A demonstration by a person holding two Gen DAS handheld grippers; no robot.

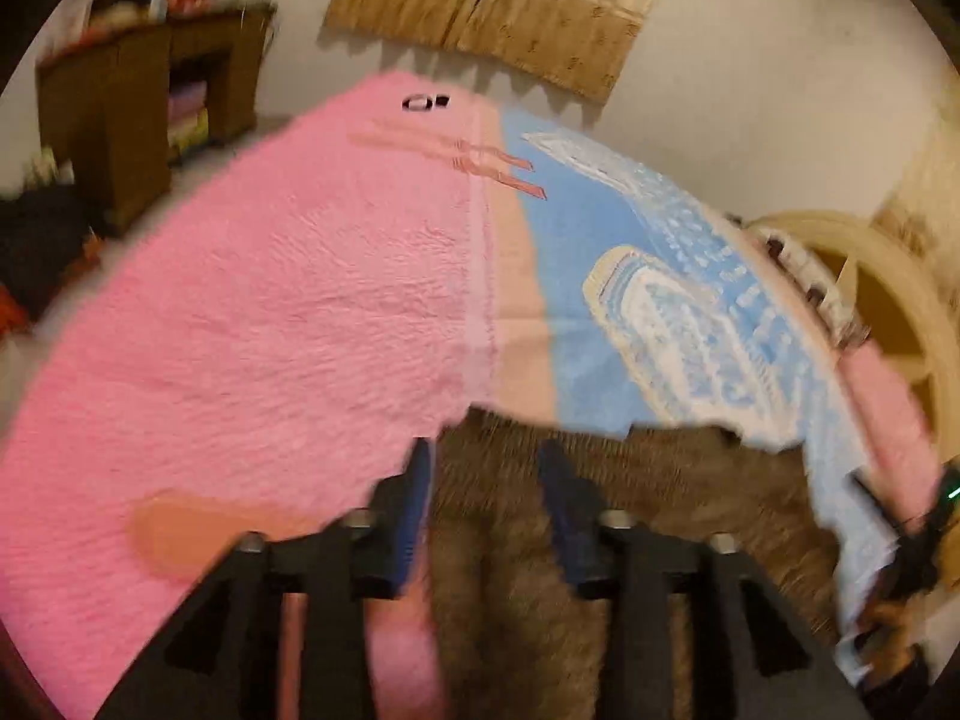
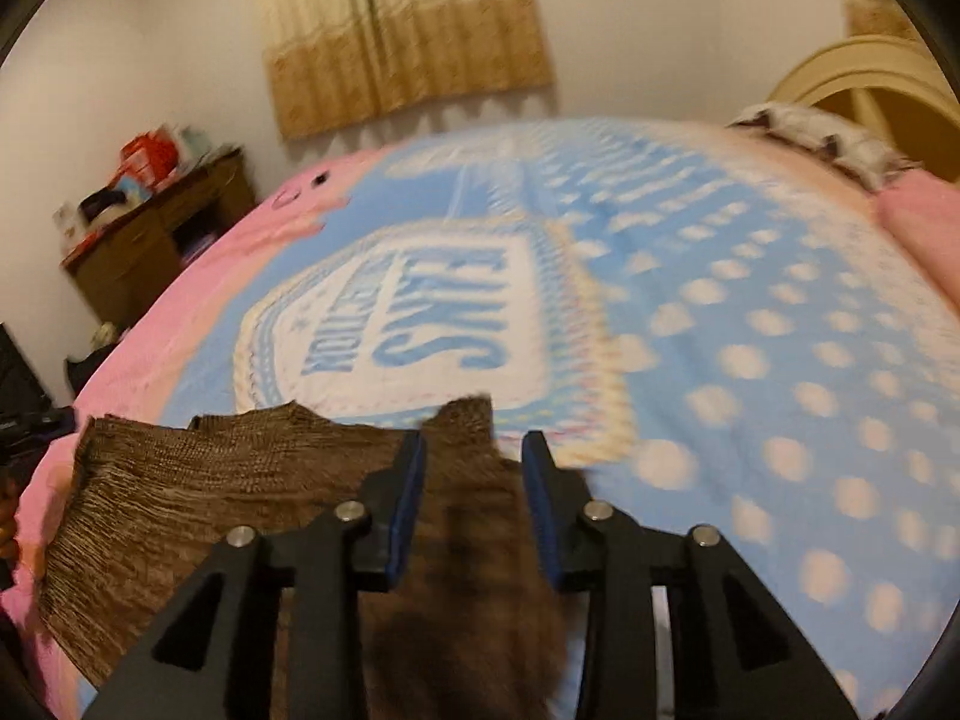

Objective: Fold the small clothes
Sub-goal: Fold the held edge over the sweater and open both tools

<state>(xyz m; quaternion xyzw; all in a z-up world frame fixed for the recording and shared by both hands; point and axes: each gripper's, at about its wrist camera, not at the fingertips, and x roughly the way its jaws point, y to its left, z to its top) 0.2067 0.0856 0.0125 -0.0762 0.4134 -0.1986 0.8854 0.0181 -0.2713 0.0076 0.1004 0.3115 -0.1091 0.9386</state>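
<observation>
A brown knitted garment (image 1: 636, 516) lies on the bed and fills the lower middle of the left wrist view. My left gripper (image 1: 486, 468) hovers over its near edge with the fingers apart and nothing between them. In the right wrist view the same brown garment (image 2: 180, 492) spreads to the lower left. My right gripper (image 2: 474, 450) has its fingers apart around a raised fold of the garment (image 2: 468, 420). The frames are blurred, so I cannot tell whether the pads touch the cloth.
The bed carries a pink and blue blanket (image 1: 252, 312) with a white badge print (image 2: 408, 324). A wooden cabinet (image 1: 144, 114) stands at the far left by the wall. A cream headboard (image 2: 870, 78) and pillows (image 2: 828, 138) are at the right. Curtains (image 2: 396, 30) hang behind.
</observation>
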